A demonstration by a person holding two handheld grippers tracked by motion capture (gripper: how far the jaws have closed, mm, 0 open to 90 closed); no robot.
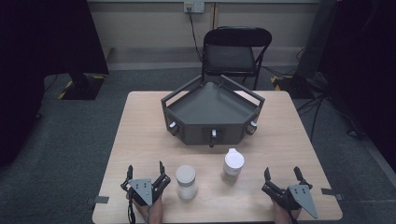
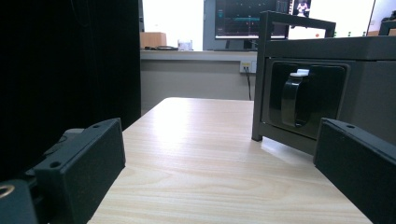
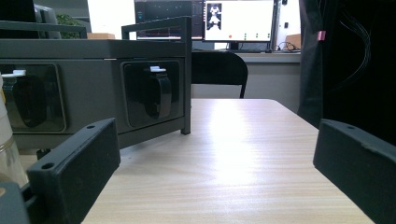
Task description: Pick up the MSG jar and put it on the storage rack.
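Observation:
Two white-capped jars stand on the wooden table (image 1: 140,130): one jar (image 1: 186,181) near the front left of centre, the other jar (image 1: 232,165) right of centre and slightly farther back. My left gripper (image 1: 145,171) rests at the front left, just left of the first jar, with its jaws wide apart and nothing between them. At the front right my right gripper (image 1: 283,173) is open and empty too. In the left gripper view my left gripper (image 2: 219,163) has bare tabletop between its jaws; my right gripper (image 3: 215,163) likewise in the right gripper view, where a jar's edge (image 3: 7,149) shows at the far left.
A dark grey angular tray unit (image 1: 212,109) with rails and front latches sits mid-table, beyond the jars. Its latch panels (image 2: 303,98) (image 3: 152,93) face both gripper cameras. A black folding chair (image 1: 233,51) stands behind the table. Dark curtains flank the room.

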